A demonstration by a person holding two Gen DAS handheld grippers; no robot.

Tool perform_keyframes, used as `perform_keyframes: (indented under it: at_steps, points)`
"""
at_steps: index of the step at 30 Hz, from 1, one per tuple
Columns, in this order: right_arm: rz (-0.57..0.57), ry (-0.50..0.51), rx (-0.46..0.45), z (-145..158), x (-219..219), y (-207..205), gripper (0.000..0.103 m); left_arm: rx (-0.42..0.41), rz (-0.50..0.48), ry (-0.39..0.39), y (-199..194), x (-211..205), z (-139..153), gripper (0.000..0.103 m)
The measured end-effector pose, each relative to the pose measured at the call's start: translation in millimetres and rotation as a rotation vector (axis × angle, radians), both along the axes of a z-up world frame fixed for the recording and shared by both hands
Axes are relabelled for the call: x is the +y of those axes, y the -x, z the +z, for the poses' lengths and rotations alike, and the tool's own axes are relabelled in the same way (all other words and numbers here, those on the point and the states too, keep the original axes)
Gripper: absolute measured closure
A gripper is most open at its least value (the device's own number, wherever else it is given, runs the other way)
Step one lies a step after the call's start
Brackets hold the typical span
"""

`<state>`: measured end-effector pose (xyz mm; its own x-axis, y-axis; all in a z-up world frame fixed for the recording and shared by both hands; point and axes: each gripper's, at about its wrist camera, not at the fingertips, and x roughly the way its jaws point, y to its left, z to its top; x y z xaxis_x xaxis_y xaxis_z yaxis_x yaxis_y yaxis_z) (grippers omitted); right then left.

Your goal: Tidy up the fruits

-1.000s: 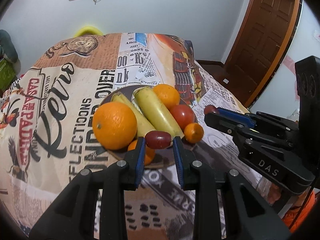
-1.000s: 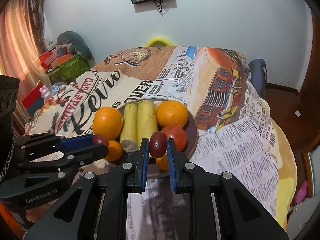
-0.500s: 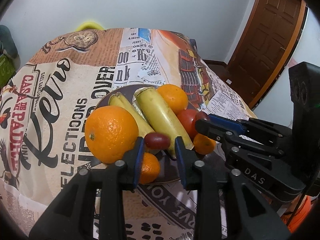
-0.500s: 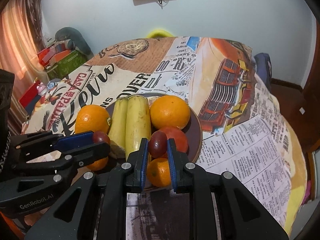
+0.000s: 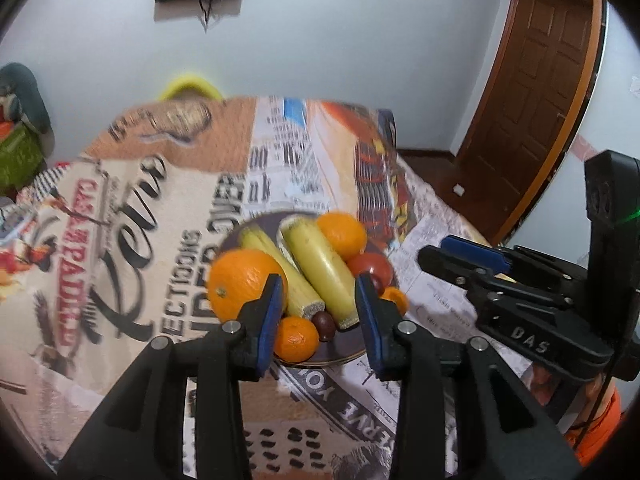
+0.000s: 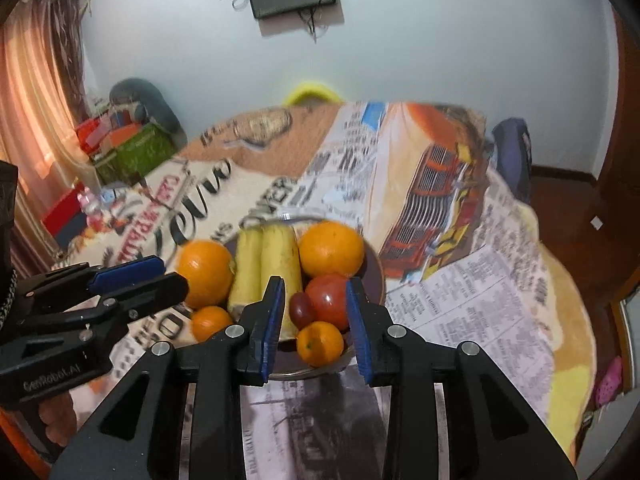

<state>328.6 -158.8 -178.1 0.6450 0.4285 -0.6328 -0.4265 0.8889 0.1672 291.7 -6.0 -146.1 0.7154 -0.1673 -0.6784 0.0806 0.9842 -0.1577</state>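
Note:
A dark round plate (image 5: 340,354) (image 6: 376,270) on the table holds two bananas (image 5: 316,268) (image 6: 276,256), two large oranges (image 5: 244,280) (image 6: 330,248), a tomato (image 5: 370,266) (image 6: 328,300) and two small tangerines (image 5: 296,338) (image 6: 320,342). A dark red grape (image 5: 324,325) lies at the plate's front beside a tangerine. Another grape (image 6: 301,309) lies against the tomato. My left gripper (image 5: 320,308) is open and empty, above the plate's near edge. My right gripper (image 6: 313,312) is open and empty, its fingers either side of the grape and tomato.
The table wears a printed newspaper-style cloth (image 5: 160,208) (image 6: 460,272). A yellow chair back (image 5: 188,86) stands at the far edge. A wooden door (image 5: 540,92) is at the right. Boxes and clutter (image 6: 120,148) sit left of the table.
Both grippers opened and let go of their grapes, which now lie on the plate. Both grippers have pulled back and up a little.

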Motion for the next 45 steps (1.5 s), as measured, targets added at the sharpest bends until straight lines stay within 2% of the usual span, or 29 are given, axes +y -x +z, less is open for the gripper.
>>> perform_keyframes:
  at_steps: [6, 14, 15, 17, 21, 23, 28, 34, 37, 45]
  points:
    - [-0.011, -0.035, -0.141, 60.7, -8.6, 45.3, 0.074, -0.153, 0.023, -0.016, 47.5, 0.2, 64.3, 0.066]
    - [-0.022, -0.088, -0.359, 138.3, -14.6, 134.0, 0.074, -0.356, 0.007, -0.03, 132.7, -4.5, 140.7, 0.065]
    - [-0.027, -0.1, -0.382, 144.8, -15.8, 145.4, 0.074, -0.374, 0.006, -0.033, 142.2, -4.8, 146.4, 0.063]
    - [-0.034, -0.116, -0.412, 151.5, -16.8, 161.5, 0.069, -0.427, 0.019, -0.046, 166.0, -5.5, 158.5, 0.045]
    - [-0.054, -0.137, -0.468, 158.0, -15.6, 191.2, 0.056, -0.474, 0.033, -0.073, 196.9, -5.4, 170.4, 0.036]
    - [-0.062, -0.14, -0.479, 156.2, -14.2, 196.9, 0.05, -0.48, 0.044, -0.07, 205.4, -3.9, 172.8, 0.027]
    - [-0.101, -0.128, -0.505, 148.9, -9.2, 209.1, 0.021, -0.506, 0.081, -0.079, 221.3, -2.4, 172.6, 0.015]
    - [-0.142, -0.121, -0.532, 150.2, -9.0, 216.0, 0.005, -0.513, 0.102, -0.09, 234.4, -1.6, 167.8, 0.006]
    - [-0.163, -0.12, -0.553, 152.0, -10.8, 223.0, 0.001, -0.513, 0.104, -0.091, 239.3, -1.9, 166.2, 0.004]
    - [-0.17, -0.104, -0.562, 150.7, -10.7, 230.2, 0.0, -0.505, 0.109, -0.086, 243.4, -0.5, 162.5, 0.001]
